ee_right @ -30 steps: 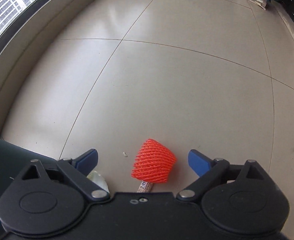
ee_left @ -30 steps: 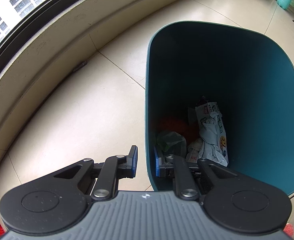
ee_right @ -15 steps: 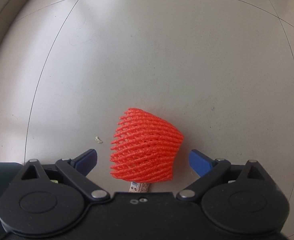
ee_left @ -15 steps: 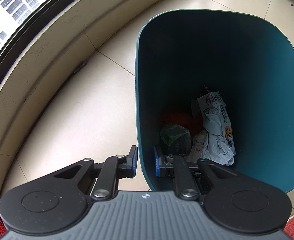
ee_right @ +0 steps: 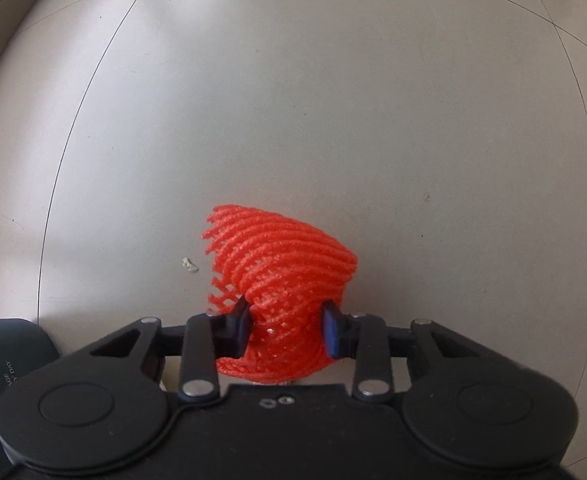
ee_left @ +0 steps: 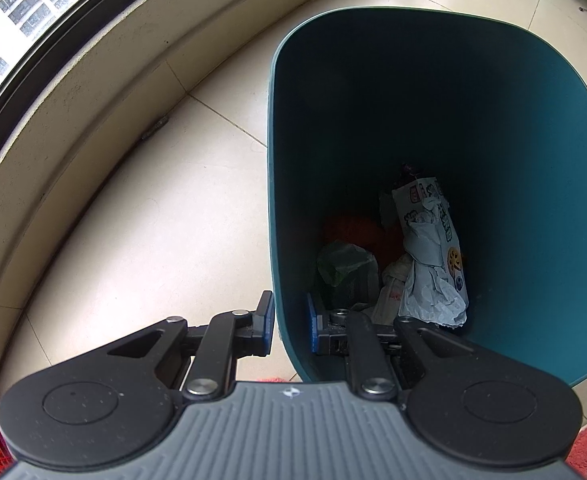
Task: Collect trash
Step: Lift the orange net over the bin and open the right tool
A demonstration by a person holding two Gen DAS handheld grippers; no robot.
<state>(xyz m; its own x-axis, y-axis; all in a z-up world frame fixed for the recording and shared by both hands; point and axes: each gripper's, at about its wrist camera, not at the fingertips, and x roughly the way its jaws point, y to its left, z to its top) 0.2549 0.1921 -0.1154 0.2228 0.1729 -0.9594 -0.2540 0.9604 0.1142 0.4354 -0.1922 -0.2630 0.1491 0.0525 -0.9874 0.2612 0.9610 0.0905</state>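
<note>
- Daylight comes in through the window (ee_left: 25, 20) at the top left
- The bin (ee_left: 533, 200) is dark inside
- The floor (ee_right: 293, 100) shines softly
- Straight lines bend near the edges
- Both pictures look sharp

Two wrist-mounted fisheye views, each looking forward along its gripper's fingers.
Left wrist view: steeply downward, close over the teal bin (ee_left: 493, 128) beside the window wall (ee_left: 93, 92). Right wrist view: straight down, close over the tiled floor (ee_right: 333, 100). Both show pale floor tiles; a dark corner low on the right view's left may be the bin.
</note>
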